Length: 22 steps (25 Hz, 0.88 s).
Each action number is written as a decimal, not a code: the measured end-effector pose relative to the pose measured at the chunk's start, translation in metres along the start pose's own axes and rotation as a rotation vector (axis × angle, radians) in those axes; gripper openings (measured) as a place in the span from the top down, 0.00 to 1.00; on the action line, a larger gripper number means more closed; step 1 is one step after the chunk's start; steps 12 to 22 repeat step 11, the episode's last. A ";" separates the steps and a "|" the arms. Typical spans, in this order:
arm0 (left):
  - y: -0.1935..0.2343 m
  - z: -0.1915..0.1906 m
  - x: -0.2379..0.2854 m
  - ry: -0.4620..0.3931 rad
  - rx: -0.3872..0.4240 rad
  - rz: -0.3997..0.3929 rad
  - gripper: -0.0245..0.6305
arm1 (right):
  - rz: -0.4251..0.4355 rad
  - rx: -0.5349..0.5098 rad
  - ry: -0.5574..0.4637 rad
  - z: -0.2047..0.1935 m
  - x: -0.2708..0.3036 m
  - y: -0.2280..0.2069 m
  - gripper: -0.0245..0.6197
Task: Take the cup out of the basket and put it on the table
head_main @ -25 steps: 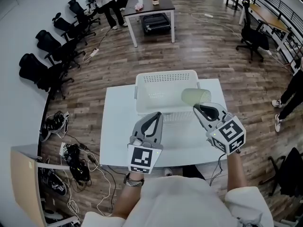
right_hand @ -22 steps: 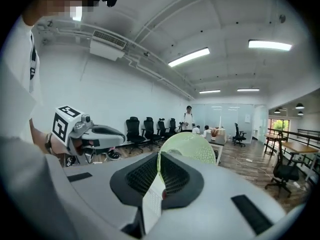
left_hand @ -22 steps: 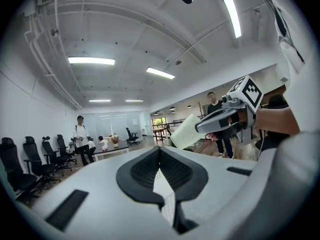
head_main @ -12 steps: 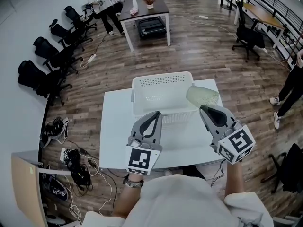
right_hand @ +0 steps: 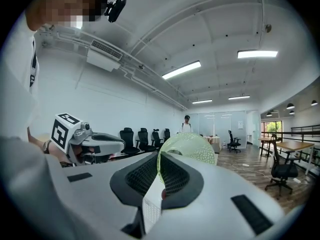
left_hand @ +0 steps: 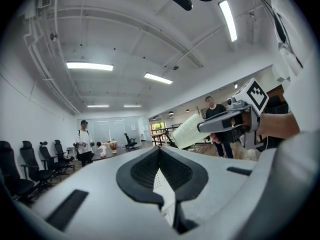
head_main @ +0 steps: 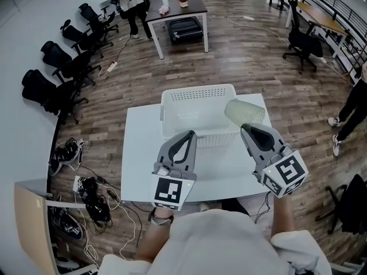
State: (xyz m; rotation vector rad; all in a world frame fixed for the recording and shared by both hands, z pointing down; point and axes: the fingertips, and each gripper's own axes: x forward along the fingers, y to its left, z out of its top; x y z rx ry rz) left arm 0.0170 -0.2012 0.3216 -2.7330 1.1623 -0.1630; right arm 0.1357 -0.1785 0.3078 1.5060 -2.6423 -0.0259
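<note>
Cup [head_main: 245,112], clamped in the right gripper's [head_main: 243,128] jaws, hangs above the basket's [head_main: 198,90] right wall, seemingly to clear it toward the table [head_main: 140,153], while the left gripper [head_main: 191,134] hovers closed and empty.

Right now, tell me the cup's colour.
The cup is pale green, clearest in the right gripper view.

The pale green plastic cup [head_main: 245,112] has tiny bumps. The white plastic basket [head_main: 198,95] has little holes. The flat square table [head_main: 140,165] is white.
</note>
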 end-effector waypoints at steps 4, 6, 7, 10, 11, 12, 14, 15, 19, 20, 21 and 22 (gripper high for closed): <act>0.007 0.004 -0.002 -0.026 -0.005 0.012 0.96 | 0.010 0.000 0.003 0.002 0.005 0.006 0.92; 0.008 0.004 -0.004 -0.022 -0.004 0.012 0.96 | 0.014 0.000 0.004 0.002 0.006 0.007 0.92; 0.008 0.003 -0.004 -0.012 -0.002 0.009 0.96 | 0.016 0.000 0.005 0.002 0.007 0.007 0.92; 0.006 -0.001 -0.001 0.028 0.004 -0.003 0.96 | 0.020 0.002 0.005 0.001 0.009 0.004 0.92; 0.005 -0.002 0.000 0.037 0.005 -0.006 0.96 | 0.021 0.002 0.005 0.001 0.010 0.003 0.92; 0.005 -0.002 0.000 0.037 0.005 -0.006 0.96 | 0.021 0.002 0.005 0.001 0.010 0.003 0.92; 0.005 -0.002 0.000 0.037 0.005 -0.006 0.96 | 0.021 0.002 0.005 0.001 0.010 0.003 0.92; 0.005 -0.002 0.000 0.037 0.005 -0.006 0.96 | 0.021 0.002 0.005 0.001 0.010 0.003 0.92; 0.005 -0.002 0.000 0.037 0.005 -0.006 0.96 | 0.021 0.002 0.005 0.001 0.010 0.003 0.92; 0.005 -0.002 0.000 0.037 0.005 -0.006 0.96 | 0.021 0.002 0.005 0.001 0.010 0.003 0.92; 0.005 -0.002 0.000 0.037 0.005 -0.006 0.96 | 0.021 0.002 0.005 0.001 0.010 0.003 0.92; 0.005 -0.002 0.000 0.037 0.005 -0.006 0.96 | 0.021 0.002 0.005 0.001 0.010 0.003 0.92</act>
